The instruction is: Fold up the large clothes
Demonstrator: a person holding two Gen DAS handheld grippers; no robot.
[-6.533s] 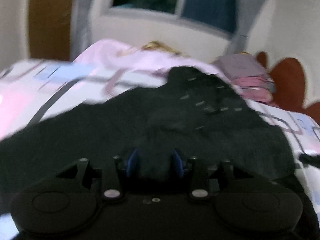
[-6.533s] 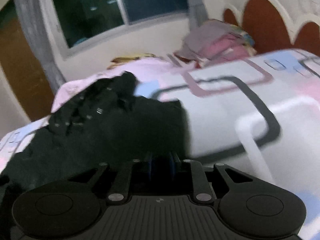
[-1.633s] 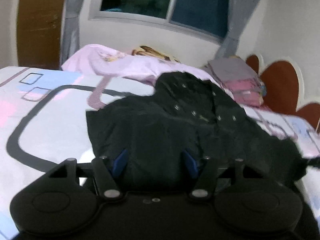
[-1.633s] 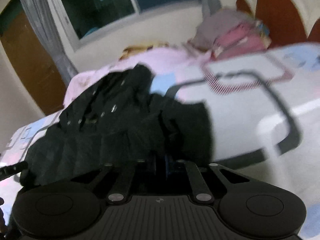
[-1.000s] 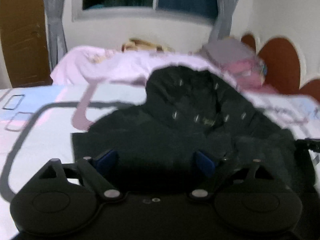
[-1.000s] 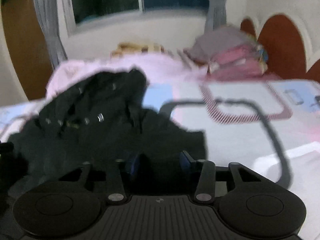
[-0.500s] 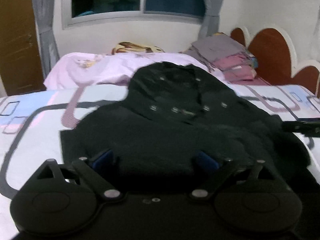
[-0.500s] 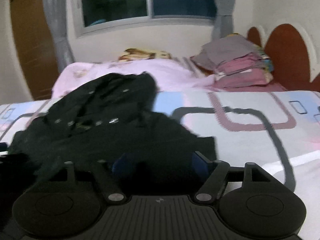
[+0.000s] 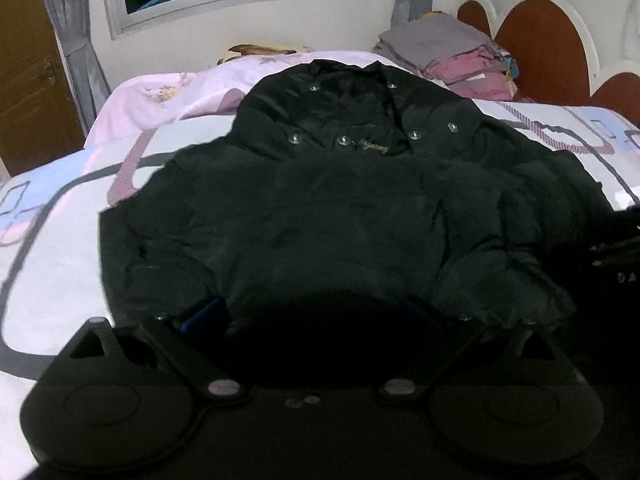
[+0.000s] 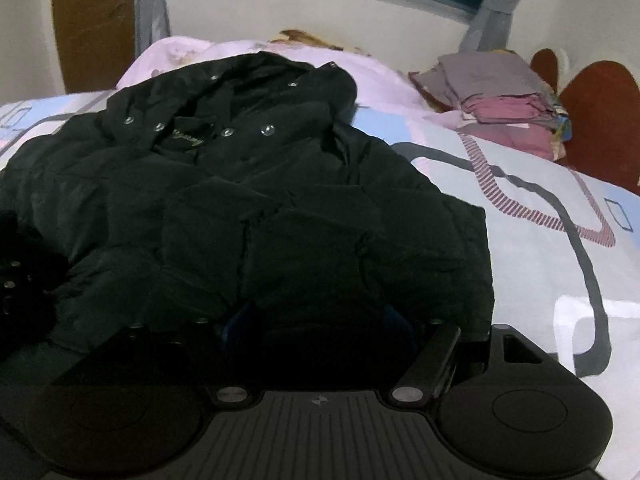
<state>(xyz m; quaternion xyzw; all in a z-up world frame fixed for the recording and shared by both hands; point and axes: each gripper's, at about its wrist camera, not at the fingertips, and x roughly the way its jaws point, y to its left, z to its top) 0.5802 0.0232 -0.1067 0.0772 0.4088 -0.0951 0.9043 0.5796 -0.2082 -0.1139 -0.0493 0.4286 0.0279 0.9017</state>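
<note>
Puffy quilted black jacket (image 9: 320,208), seemingly nylon, snap-studded.

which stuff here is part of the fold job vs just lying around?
Job: black jacket spread on the bed; left gripper and right gripper, both open over its hem.

Lying about: folded clothes stack, pink blanket.

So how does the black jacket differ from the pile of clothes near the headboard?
The black jacket lies spread open across the bedspread, one dark puffy garment with snap buttons showing. The pile of clothes is several grey and pink pieces folded into a compact stack. Both rest on the bed.
</note>
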